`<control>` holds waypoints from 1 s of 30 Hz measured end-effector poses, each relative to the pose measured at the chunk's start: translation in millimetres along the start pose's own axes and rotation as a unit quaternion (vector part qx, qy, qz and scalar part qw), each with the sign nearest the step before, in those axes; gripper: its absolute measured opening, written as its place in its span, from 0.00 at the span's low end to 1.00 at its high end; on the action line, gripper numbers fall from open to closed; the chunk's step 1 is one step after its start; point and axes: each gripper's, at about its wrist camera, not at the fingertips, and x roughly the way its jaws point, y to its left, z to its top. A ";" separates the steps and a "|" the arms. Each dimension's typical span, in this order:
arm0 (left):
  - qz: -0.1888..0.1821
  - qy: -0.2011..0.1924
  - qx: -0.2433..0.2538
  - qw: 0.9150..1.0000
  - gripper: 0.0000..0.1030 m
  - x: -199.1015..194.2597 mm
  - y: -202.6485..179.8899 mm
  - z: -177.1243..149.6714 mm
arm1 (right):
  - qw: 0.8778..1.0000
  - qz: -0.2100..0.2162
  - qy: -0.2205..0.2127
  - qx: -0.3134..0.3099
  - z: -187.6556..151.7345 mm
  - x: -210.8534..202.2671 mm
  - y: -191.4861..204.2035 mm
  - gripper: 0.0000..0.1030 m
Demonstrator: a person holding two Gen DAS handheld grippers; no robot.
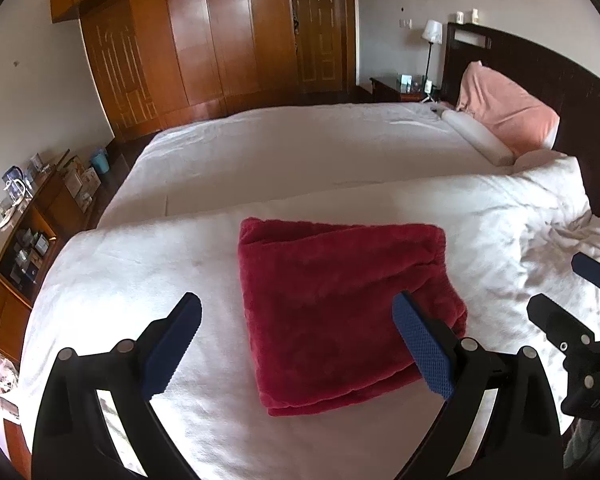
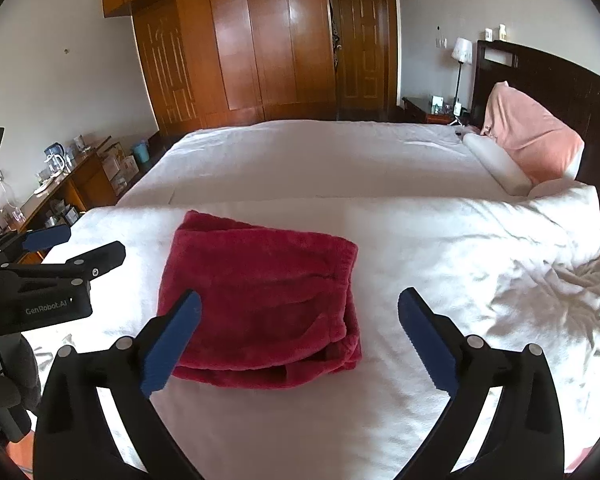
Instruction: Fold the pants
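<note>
The red fleece pants (image 1: 340, 304) lie folded into a thick rectangle on the white bedcover (image 1: 140, 280); they also show in the right wrist view (image 2: 260, 300). My left gripper (image 1: 300, 340) is open and empty, held above the near edge of the pants. My right gripper (image 2: 300, 336) is open and empty, above the near right part of the pants. The right gripper shows at the right edge of the left wrist view (image 1: 572, 300), and the left gripper at the left edge of the right wrist view (image 2: 72, 248).
A pink pillow (image 1: 508, 112) and a white bolster (image 1: 480, 136) lie at the dark headboard (image 1: 540, 64). The bedcover is rumpled on the right (image 2: 540, 300). A wooden wardrobe (image 1: 188, 40) stands behind the bed, a cluttered low cabinet (image 1: 24, 232) on the left.
</note>
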 end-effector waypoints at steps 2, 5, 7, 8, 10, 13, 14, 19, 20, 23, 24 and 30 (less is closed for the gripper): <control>-0.001 -0.004 0.000 1.000 0.93 -5.3 -0.8 1.4 | 1.000 -0.004 -0.001 -0.002 0.8 -3.9 0.9 0.97; -0.004 -0.011 -0.002 1.000 0.93 -11.5 -2.3 2.2 | 1.000 -0.004 -0.002 -0.004 0.6 -8.8 2.3 0.97; -0.007 -0.010 -0.007 1.000 0.93 -13.6 -2.5 2.8 | 1.000 -0.001 -0.003 -0.003 0.6 -11.2 2.9 0.97; -0.006 -0.010 -0.010 1.000 0.93 -14.1 -1.2 3.0 | 1.000 0.000 -0.003 -0.003 0.7 -12.0 3.2 0.97; -0.002 -0.010 -0.016 1.000 0.93 -15.7 0.3 2.8 | 1.000 0.001 -0.004 -0.003 0.3 -12.6 4.6 0.97; 0.001 -0.012 -0.023 1.000 0.93 -18.0 2.6 2.8 | 1.000 0.001 -0.005 -0.006 -0.7 -13.6 7.4 0.97; 0.002 -0.012 -0.024 1.000 0.93 -18.5 3.0 3.0 | 1.000 0.001 -0.005 -0.007 -0.8 -13.9 8.1 0.97; 0.009 -0.008 -0.020 1.000 0.93 -17.6 2.6 2.9 | 1.000 0.002 -0.006 -0.008 -1.2 -14.0 10.2 0.97; 0.009 -0.008 -0.019 1.000 0.93 -17.5 2.3 3.0 | 1.000 0.001 -0.006 -0.008 -1.3 -14.6 10.7 0.97; 0.012 -0.013 -0.019 1.000 0.93 -20.8 1.5 2.8 | 1.000 -0.001 -0.006 -0.009 -1.3 -15.6 12.3 0.97; 0.011 -0.016 -0.020 1.000 0.93 -23.2 1.6 2.8 | 1.000 -0.002 -0.007 -0.010 -1.3 -16.4 13.3 0.97; 0.028 -0.023 -0.012 0.999 0.93 -29.9 4.9 2.9 | 1.000 -0.005 -0.014 -0.011 -0.2 -22.8 16.7 0.97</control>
